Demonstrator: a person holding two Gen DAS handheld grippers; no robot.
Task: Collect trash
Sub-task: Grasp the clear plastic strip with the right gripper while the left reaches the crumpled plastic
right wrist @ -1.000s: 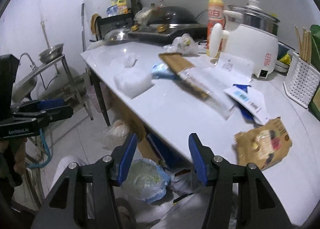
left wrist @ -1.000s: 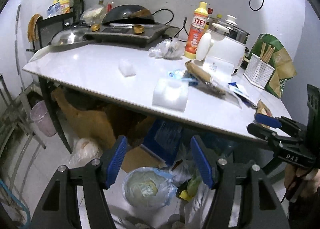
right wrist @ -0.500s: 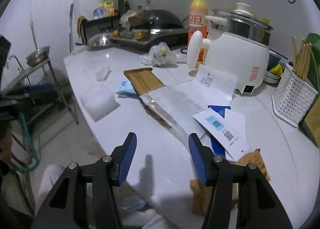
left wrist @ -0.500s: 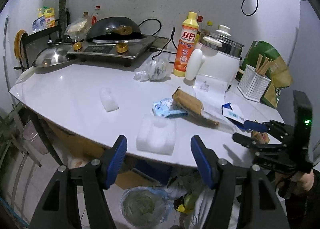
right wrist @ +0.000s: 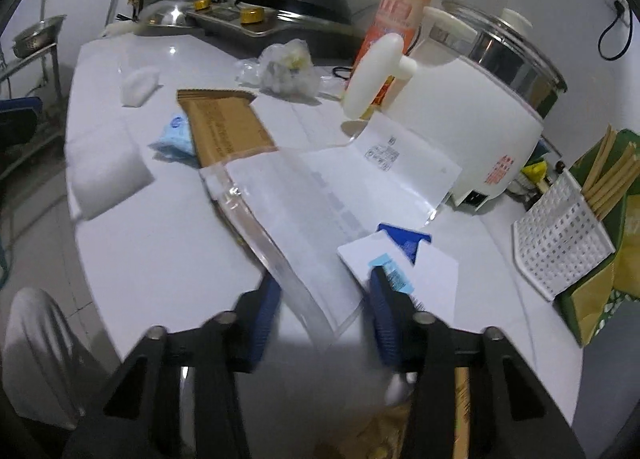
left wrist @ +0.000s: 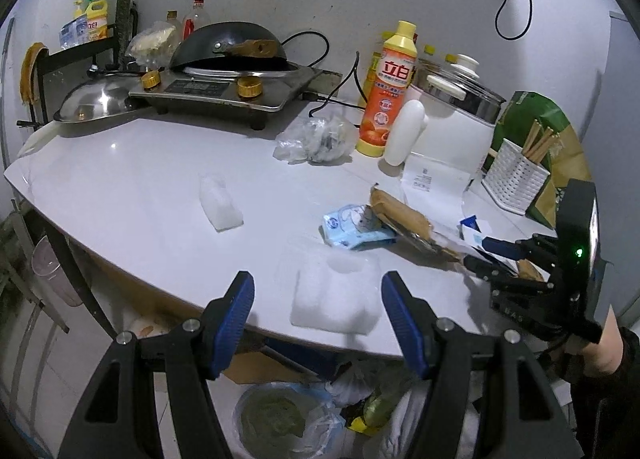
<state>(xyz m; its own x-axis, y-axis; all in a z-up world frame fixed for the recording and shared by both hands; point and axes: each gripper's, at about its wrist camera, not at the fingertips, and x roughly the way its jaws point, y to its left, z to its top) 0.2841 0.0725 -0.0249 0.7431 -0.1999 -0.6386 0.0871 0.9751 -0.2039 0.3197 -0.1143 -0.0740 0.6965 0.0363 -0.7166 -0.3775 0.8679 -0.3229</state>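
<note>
Trash lies on the white table [left wrist: 120,195]: a large foam block [left wrist: 334,295], a small foam piece [left wrist: 220,203], a blue wrapper [left wrist: 354,229], a brown envelope [right wrist: 224,127] with a clear plastic sleeve [right wrist: 296,211], a crumpled plastic bag [left wrist: 316,139] and white cards [right wrist: 400,271]. My left gripper [left wrist: 316,319] is open, just short of the large foam block. My right gripper [right wrist: 320,319] is open, its fingers on either side of the sleeve's near end. It also shows in the left wrist view [left wrist: 480,255].
A stove with a wok [left wrist: 232,55], a detergent bottle [left wrist: 388,91], a rice cooker [right wrist: 472,107] and a white chopstick basket [right wrist: 560,243] stand at the back and right. A bag-lined bin [left wrist: 280,419] sits under the table's front edge.
Both grippers rose from below the table edge and moved in over the table. The left now fronts the large foam block; the right closed in on the plastic sleeve.
</note>
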